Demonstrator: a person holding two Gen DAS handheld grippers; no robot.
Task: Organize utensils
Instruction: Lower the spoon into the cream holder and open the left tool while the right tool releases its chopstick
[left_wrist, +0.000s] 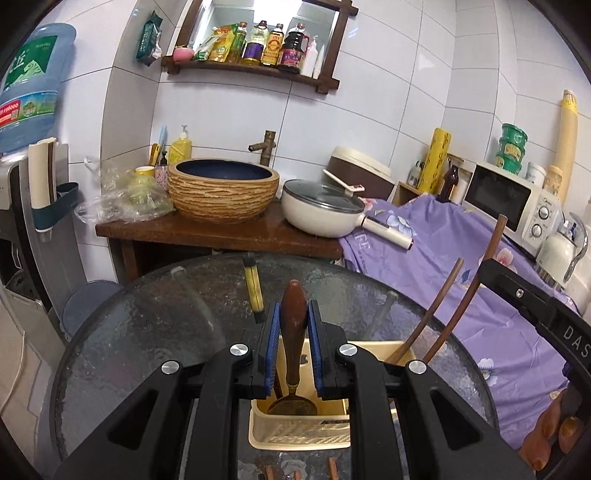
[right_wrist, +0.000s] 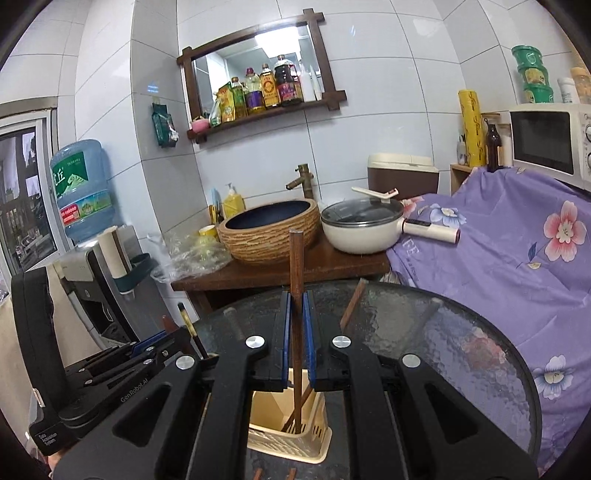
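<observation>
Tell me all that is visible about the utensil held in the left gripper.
The utensil looks like a spoon or ladle: a reddish-brown, seemingly wooden handle with a rounded, worn top, narrowing downward to a brass-coloured collar and a dark golden bowl. It stands nearly upright, handle up. The left gripper is shut on its handle, the blue pads pressing both sides. Its bowl hangs at the mouth of the cream plastic holder on the glass table; whether it touches the holder is unclear.
</observation>
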